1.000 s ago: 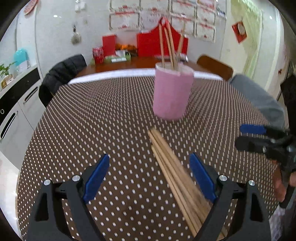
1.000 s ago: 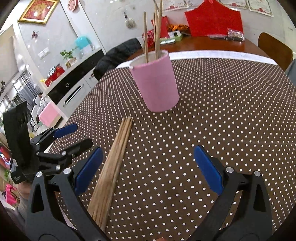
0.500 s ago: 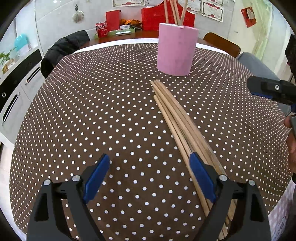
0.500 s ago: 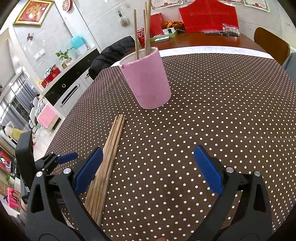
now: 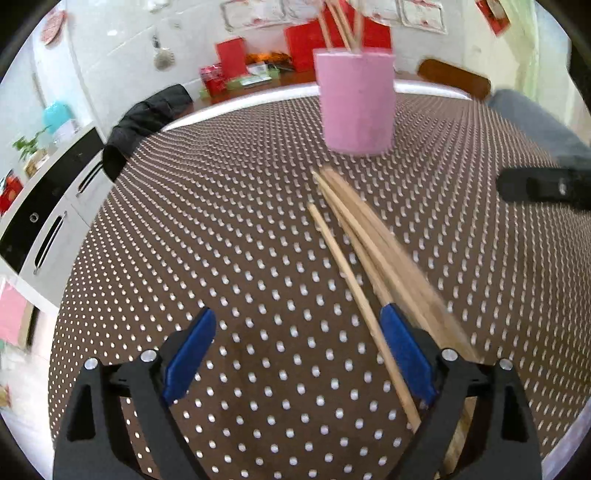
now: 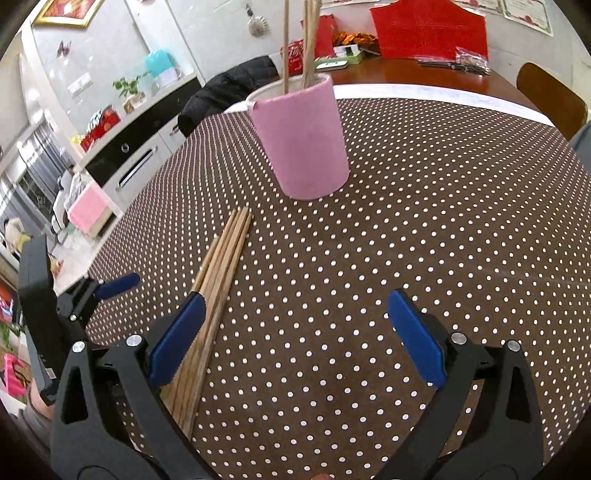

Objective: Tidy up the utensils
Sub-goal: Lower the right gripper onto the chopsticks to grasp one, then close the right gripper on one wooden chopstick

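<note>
Left gripper [image 5: 295,354]: jaws spread wide, nothing between them, hovering over the polka-dot tablecloth [image 5: 229,236] on the near side of the pink holder; its right blue pad [image 5: 404,354] sits just beside, possibly touching, the nearest loose chopstick, contact not certain owing to blur. Right gripper [image 6: 295,336]: jaws likewise wide apart and empty, its left blue pad [image 6: 177,339] overlapping the bundle in view, whether touching or above cannot be told. Loose chopsticks [image 6: 218,280]: a bundle of wooden sticks lying flat on the cloth, tips ending just short of the pink holder's base, running back from it toward the grippers; in the left wrist view one stick [image 5: 354,291] lies slightly apart from the rest on the side away from the right gripper. Pink holder [image 6: 301,136]: cylindrical cup, upright on the cloth, with several chopsticks [image 6: 308,40] standing in it and leaning above its rim. Beyond the pink holder: a black jacket [image 6: 229,88] on a chair and red boxes [image 6: 428,31] on a wooden table.
</note>
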`<state>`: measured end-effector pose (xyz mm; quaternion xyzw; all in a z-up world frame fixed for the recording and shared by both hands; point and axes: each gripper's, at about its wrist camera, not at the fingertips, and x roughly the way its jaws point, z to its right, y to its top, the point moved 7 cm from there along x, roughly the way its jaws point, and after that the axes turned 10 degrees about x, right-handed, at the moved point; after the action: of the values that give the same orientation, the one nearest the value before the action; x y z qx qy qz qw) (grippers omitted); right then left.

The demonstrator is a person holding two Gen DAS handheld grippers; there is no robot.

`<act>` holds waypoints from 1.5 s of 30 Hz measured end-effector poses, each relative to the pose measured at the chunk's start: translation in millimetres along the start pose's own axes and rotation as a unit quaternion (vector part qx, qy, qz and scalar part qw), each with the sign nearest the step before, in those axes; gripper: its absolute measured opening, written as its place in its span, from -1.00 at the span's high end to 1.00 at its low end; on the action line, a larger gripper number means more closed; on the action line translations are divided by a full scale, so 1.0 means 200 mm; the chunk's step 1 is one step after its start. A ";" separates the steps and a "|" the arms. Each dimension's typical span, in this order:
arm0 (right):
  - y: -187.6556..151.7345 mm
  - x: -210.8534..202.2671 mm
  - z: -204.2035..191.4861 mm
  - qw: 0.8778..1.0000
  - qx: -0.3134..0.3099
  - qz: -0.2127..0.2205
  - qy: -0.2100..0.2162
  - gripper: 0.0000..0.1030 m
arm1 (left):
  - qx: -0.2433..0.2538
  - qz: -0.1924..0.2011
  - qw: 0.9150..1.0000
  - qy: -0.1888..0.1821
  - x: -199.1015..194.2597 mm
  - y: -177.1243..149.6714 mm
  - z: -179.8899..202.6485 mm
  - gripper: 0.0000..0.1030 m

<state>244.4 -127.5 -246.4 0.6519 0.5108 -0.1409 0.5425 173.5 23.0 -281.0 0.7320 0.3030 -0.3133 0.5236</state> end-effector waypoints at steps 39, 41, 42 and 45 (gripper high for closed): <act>-0.09 0.27 -0.23 0.986 -0.129 -0.041 -0.093 -0.16 | 0.033 -0.036 0.998 -0.026 0.08 0.04 -0.14 -0.73; -0.08 0.27 -0.23 0.985 -0.134 -0.046 -0.094 0.04 | 0.034 -0.039 0.997 -0.049 0.09 0.06 -0.13 -0.55; -0.08 0.28 -0.23 0.985 -0.134 -0.048 -0.094 0.13 | 0.033 -0.043 0.997 -0.064 0.10 0.06 -0.14 -0.51; -0.07 0.27 -0.21 0.986 -0.128 -0.049 -0.092 0.22 | 0.040 -0.046 0.995 -0.075 0.11 0.08 -0.14 -0.41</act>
<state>240.4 -65.7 -279.1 0.5361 0.5037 -0.1601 0.6582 203.9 47.3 -281.1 0.7123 0.2839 -0.4029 0.4997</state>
